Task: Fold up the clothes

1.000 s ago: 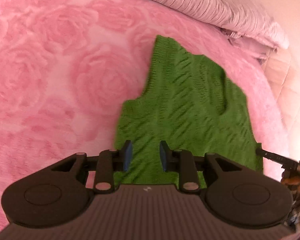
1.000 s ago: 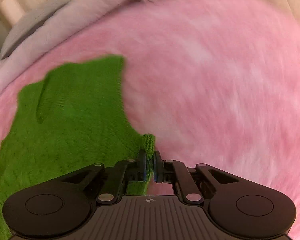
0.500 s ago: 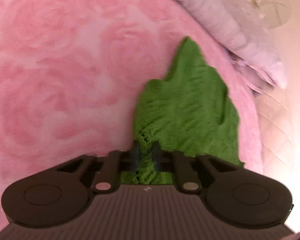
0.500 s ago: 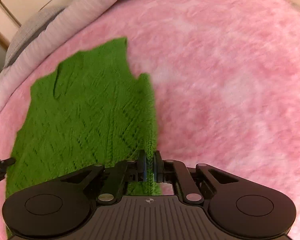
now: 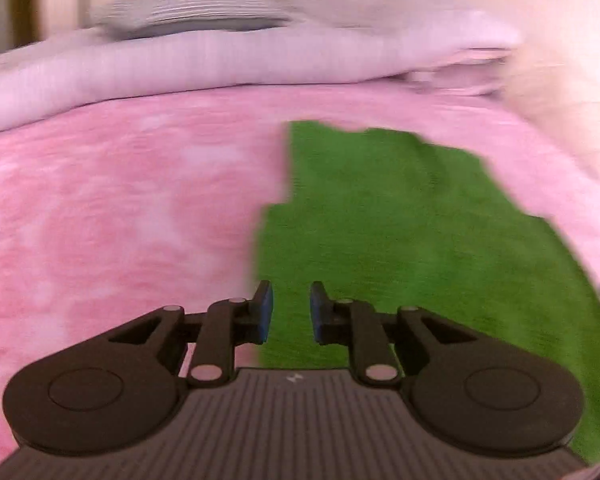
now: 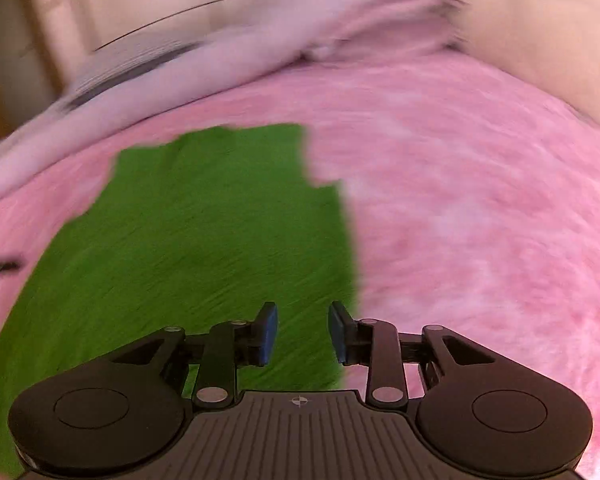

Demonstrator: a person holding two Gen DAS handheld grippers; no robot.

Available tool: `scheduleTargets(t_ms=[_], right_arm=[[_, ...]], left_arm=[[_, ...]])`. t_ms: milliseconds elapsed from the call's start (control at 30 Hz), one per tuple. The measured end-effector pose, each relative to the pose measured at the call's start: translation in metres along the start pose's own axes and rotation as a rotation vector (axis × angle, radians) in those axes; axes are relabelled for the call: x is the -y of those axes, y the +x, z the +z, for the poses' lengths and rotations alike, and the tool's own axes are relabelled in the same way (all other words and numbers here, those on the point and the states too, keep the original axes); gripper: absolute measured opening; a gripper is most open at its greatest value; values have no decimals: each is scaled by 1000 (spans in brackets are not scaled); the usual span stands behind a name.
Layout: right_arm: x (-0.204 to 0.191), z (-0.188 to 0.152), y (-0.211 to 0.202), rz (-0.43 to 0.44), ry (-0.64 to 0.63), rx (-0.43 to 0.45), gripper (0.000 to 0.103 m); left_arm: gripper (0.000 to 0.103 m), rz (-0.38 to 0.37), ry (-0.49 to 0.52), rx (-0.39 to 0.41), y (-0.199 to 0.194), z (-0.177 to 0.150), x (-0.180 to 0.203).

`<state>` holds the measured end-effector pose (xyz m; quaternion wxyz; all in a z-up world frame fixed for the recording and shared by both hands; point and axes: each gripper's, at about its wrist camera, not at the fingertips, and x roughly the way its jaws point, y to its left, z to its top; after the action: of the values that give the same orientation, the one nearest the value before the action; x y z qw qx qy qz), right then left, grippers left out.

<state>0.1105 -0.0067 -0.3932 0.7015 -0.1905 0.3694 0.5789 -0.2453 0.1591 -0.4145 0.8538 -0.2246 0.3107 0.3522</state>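
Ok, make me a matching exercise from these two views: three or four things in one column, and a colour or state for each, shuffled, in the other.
Things:
1. knitted garment
2. fleece blanket
3. left tongs
4. rolled quilt

Descriptions:
A. pale lilac, along the bed's far edge
B. green, lying flat
C. pink
D. open, holding nothing

Pairs: 1-B, 2-C, 3-D, 4-A

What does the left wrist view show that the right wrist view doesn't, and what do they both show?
Only the left wrist view shows the left gripper, open, its fingers over the green knit garment's left edge. Only the right wrist view shows the right gripper, open, over the garment's right edge. Both show the garment lying flat on the pink blanket, nothing held, and pale bedding piled behind it. Both grippers' jaws have just been opening.
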Motion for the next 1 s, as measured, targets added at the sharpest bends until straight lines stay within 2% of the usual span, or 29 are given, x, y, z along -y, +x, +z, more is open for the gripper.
scheduleTargets(t_ms=[33, 133, 167, 233, 333, 400, 500, 600, 667, 767, 833, 933, 1000], right_arm=[[-11, -7, 3, 25, -41, -13, 33], [-36, -39, 7, 10, -164, -55, 33], [-44, -50, 9, 4, -205, -68, 33], [-49, -82, -8, -45, -255, -22, 33], [-44, -120, -46, -71, -197, -14, 33], [-48, -142, -72, -103, -187, -15, 33], [-57, -161, -101, -138, -154, -35, 33], [-84, -163, -132, -74, -280, 111, 33], [-106, -166, -137, -60, -397, 179, 33], [-138, -177, -118, -85, -588, 134, 33], [-154, -189, -105, -117, -719, 138, 33], [-165, -197, -86, -134, -817, 135, 33], [-167, -200, -77, -152, -856, 142, 33]], left_arm=[[15, -40, 34, -7, 4, -4, 11], [15, -131, 150, -36, 15, -23, 40], [15, -149, 190, -63, 16, -35, 48], [14, -132, 257, -59, 4, -67, 55], [12, -151, 268, -28, -39, -112, 51], [12, -192, 246, -38, -69, -139, 44], [12, -194, 258, -28, -110, -157, 46], [14, -243, 310, 46, -137, -163, 64], [15, -222, 389, 75, -138, -171, 84], [15, -184, 514, 76, -126, -181, 114], [15, -155, 599, 63, -115, -188, 133], [19, -66, 725, 56, -105, -205, 152], [21, -32, 767, 62, -101, -210, 154]])
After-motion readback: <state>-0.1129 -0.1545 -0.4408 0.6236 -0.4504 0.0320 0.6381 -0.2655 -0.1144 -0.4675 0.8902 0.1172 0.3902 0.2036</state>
